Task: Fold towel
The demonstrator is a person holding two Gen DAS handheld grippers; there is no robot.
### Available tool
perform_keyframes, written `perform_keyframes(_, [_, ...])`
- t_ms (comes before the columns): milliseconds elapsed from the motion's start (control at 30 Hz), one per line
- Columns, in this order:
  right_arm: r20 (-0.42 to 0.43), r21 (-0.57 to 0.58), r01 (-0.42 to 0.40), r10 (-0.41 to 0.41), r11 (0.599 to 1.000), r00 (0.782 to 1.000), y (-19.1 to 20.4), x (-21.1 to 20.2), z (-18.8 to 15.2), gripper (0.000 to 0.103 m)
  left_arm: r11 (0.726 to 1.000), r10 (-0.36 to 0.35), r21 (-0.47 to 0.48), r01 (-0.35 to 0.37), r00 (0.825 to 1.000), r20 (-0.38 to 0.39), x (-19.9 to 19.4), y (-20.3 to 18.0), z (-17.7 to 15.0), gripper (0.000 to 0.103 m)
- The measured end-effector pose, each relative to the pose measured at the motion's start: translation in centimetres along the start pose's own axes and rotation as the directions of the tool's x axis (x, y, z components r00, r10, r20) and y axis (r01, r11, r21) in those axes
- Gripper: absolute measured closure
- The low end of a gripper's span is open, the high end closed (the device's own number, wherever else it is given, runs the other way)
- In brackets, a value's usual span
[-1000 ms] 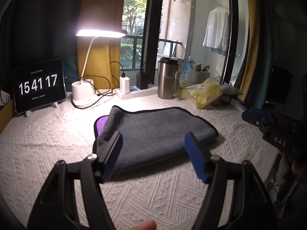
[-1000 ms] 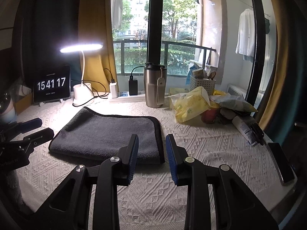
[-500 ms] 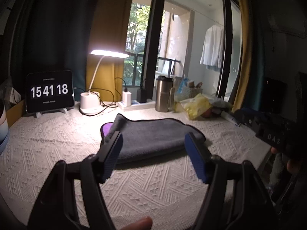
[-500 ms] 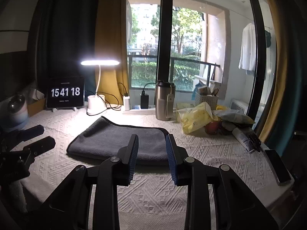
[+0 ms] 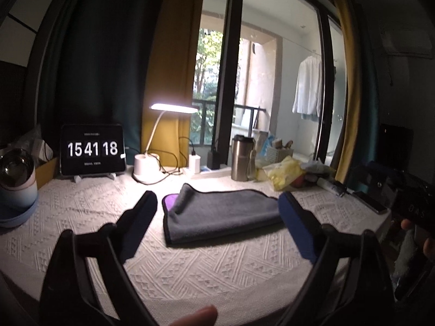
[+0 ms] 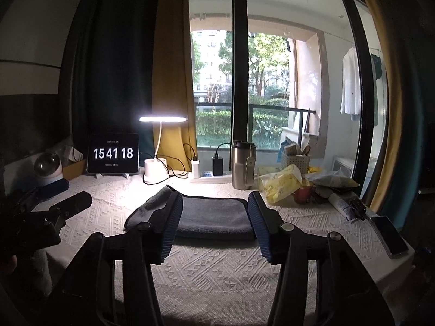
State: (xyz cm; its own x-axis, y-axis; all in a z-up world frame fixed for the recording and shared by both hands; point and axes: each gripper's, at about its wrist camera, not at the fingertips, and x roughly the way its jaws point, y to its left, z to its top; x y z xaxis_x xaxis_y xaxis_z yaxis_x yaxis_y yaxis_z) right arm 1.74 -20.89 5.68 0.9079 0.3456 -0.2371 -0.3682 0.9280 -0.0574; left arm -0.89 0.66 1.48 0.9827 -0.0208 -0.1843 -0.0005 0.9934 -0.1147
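Note:
A grey towel (image 5: 223, 214) with black trim and a purple underside lies folded flat on the white textured tablecloth (image 5: 190, 269); it also shows in the right wrist view (image 6: 214, 217). My left gripper (image 5: 217, 225) is open and empty, held back from the towel's near edge. My right gripper (image 6: 214, 225) is open and empty, also short of the towel. The left gripper shows at the left of the right wrist view (image 6: 59, 203); the right gripper shows dimly at the right of the left wrist view (image 5: 407, 203).
Along the back stand a tablet clock (image 6: 112, 153), a lit desk lamp (image 6: 155, 168), chargers, and a steel tumbler (image 6: 242, 164). Yellow bags and clutter (image 6: 282, 183) sit at right, a phone (image 6: 388, 235) near the right edge, a round device (image 5: 16, 182) at left.
Both grippers have pulled back and up from the towel, which now looks smaller and farther. The right gripper's jaws have opened wide. The towel has not moved.

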Motion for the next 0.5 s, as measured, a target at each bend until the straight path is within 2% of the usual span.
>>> perform_keyframes(267, [0.072,0.006,0.037,-0.037,0.999,0.997,-0.3,-3.7,1.0,0.048,0.999,0.02,0.049,-0.025,0.995,0.097,-2.7,-1.8,1.4,0.01])
perform_keyframes(400, [0.109,-0.005,0.054,-0.053,0.999,0.993,-0.3,-5.1,1.5,0.042,0.998,0.017,0.06,-0.026,0.99,0.14,-4.0,-2.2,2.3,0.008])
perform_keyframes(500, [0.114,-0.006,0.046,-0.045,0.999,0.992,-0.3,-5.6,1.5,0.042,0.997,0.015,0.069,-0.027,0.986,0.166,-4.7,-2.5,3.0,0.007])
